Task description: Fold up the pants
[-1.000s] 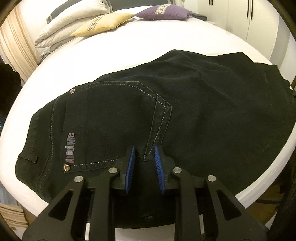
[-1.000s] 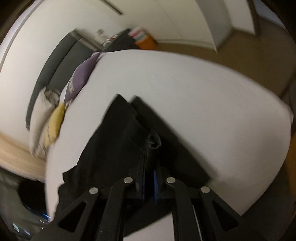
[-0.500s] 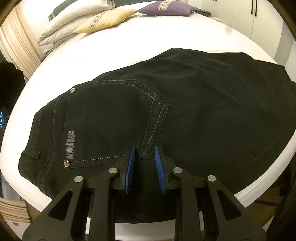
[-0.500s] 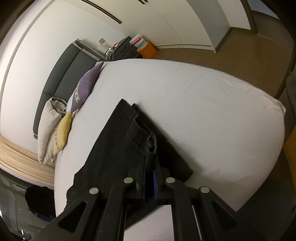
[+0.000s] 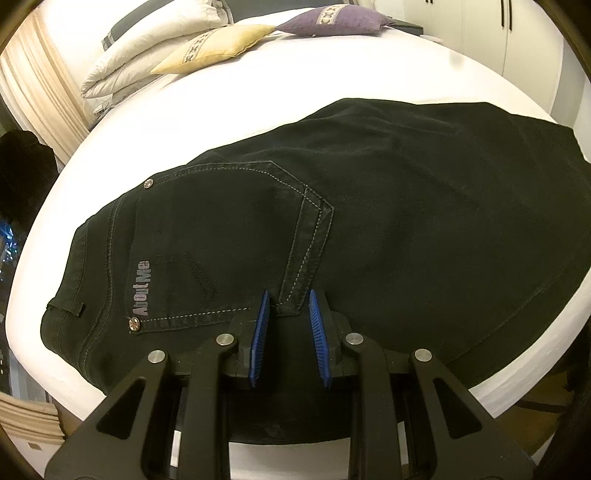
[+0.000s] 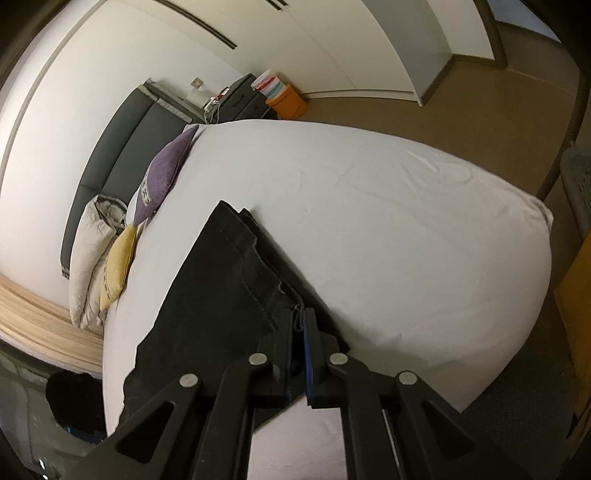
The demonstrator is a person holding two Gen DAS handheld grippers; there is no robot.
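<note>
Black pants (image 5: 406,221) lie spread across the white bed (image 5: 295,85), back pocket and "AboutMe" label facing up. My left gripper (image 5: 288,295) sits at the near edge by the pocket's lower corner. Its blue pads stand a little apart with a thick fold of the fabric pinched between them. In the right wrist view the pants (image 6: 221,288) run away as a long dark strip toward the pillows. My right gripper (image 6: 298,314) is shut tight on the frayed edge of the pants at their near end, low over the bed (image 6: 406,221).
White pillows (image 5: 147,44), a yellow cushion (image 5: 218,48) and a purple cushion (image 5: 332,18) lie at the head of the bed. An orange box (image 6: 290,105) stands on the floor by the wall. A chair (image 6: 576,177) is at the right edge.
The right gripper has carried the pants' end sideways and down, so the bunched edge now lies flatter on the bed. The left gripper has kept still on its fold.
</note>
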